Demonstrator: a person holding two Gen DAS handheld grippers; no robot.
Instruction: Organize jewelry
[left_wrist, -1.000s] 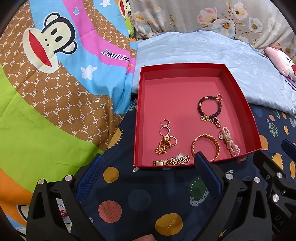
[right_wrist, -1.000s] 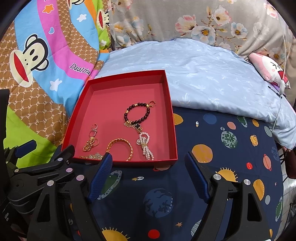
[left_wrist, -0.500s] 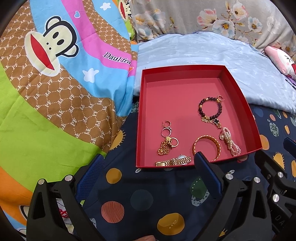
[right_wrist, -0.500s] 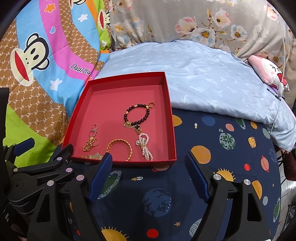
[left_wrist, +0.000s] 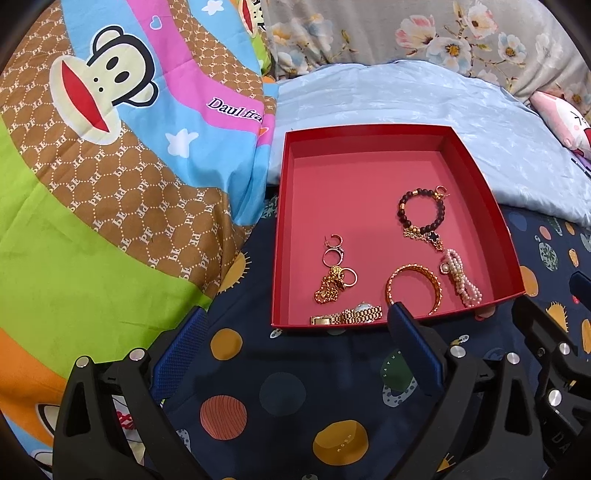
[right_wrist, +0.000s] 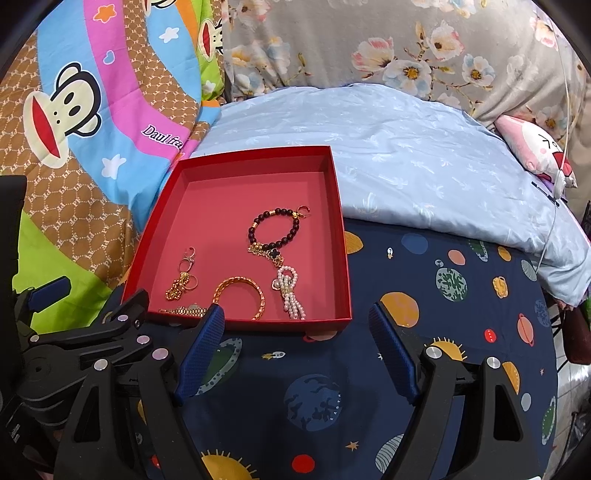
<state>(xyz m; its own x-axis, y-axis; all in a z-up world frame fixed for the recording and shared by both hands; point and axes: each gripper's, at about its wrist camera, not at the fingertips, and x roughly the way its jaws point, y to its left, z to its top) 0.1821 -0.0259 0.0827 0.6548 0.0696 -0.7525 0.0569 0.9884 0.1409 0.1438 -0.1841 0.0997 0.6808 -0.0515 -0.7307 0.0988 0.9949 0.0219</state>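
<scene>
A shallow red box (left_wrist: 476, 173) (right_wrist: 341, 236) lies on the bed and holds the jewelry: a dark bead bracelet (left_wrist: 421, 214) (right_wrist: 275, 227), a pearl piece (left_wrist: 461, 277) (right_wrist: 290, 293), a gold bangle (left_wrist: 415, 284) (right_wrist: 240, 293), a gold watch (left_wrist: 347, 315) (right_wrist: 183, 309), and gold rings with a chain (left_wrist: 336, 273) (right_wrist: 183, 280). My left gripper (left_wrist: 295, 332) is open and empty just in front of the box. My right gripper (right_wrist: 295, 332) is open and empty at the box's near right corner.
A dark blue planet-print cloth (left_wrist: 288, 373) (right_wrist: 443, 295) lies under the box. A cartoon monkey blanket (left_wrist: 110, 147) is on the left, a pale blue quilt (right_wrist: 406, 147) behind the box, a pink plush toy (right_wrist: 535, 151) at far right.
Both grippers have drawn back a little from the box and stay open. The jewelry has not moved.
</scene>
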